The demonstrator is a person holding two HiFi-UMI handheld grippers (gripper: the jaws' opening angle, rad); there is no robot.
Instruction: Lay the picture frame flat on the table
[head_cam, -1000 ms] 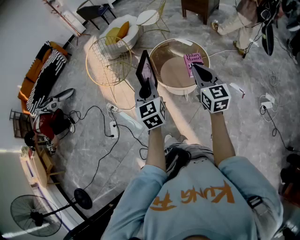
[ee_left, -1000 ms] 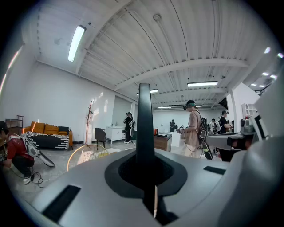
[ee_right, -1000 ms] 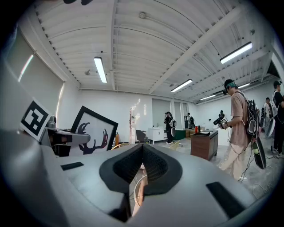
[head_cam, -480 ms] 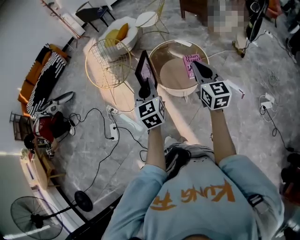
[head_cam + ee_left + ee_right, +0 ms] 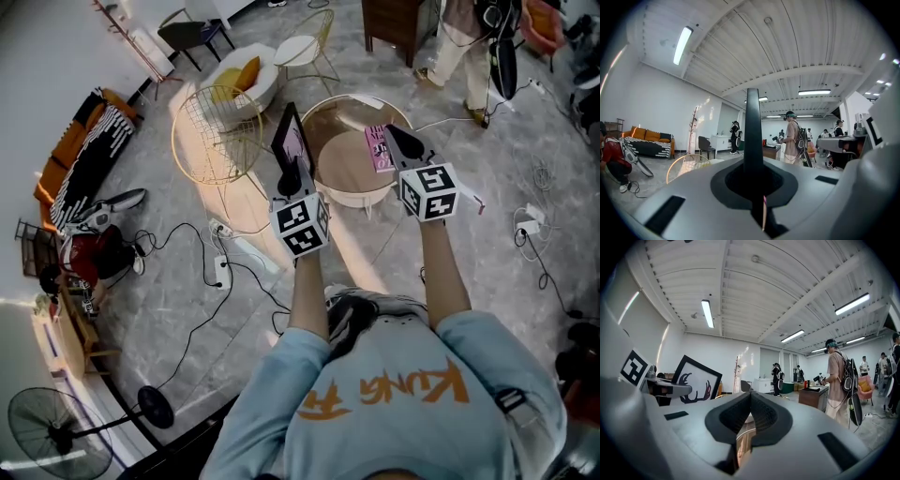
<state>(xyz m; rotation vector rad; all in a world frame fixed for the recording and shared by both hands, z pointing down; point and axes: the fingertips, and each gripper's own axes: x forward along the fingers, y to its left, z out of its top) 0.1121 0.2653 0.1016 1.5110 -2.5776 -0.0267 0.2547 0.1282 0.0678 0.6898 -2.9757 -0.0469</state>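
The picture frame point(image 5: 292, 139) is up in the air at the left rim of the round bench point(image 5: 344, 161), not lying on it. It stands nearly upright, its black border turned toward the bench and its lower edge pinched in the left tool point(image 5: 292, 176). In the left gripper view the frame shows edge-on as a dark upright bar point(image 5: 753, 136) rising from between the jaws, which are closed tight on it.

The right tool point(image 5: 394, 136) hovers over the right side of the bench, above a pink book point(image 5: 379, 150) that lies flat on the bench top. Its jaws are pressed together with nothing between them — the ribbed pads point(image 5: 761, 414) meet at the tip. From that tool's own view the frame point(image 5: 696, 379) sits off to the left, tilted, showing a white picture with a dark red antler-like figure.

Left of the bench stands a gold wire basket point(image 5: 216, 131), and on the floor nearer than the bench, to its left, run cables point(image 5: 202, 272). Beyond the bench, to its right, a person point(image 5: 459, 42) stands.
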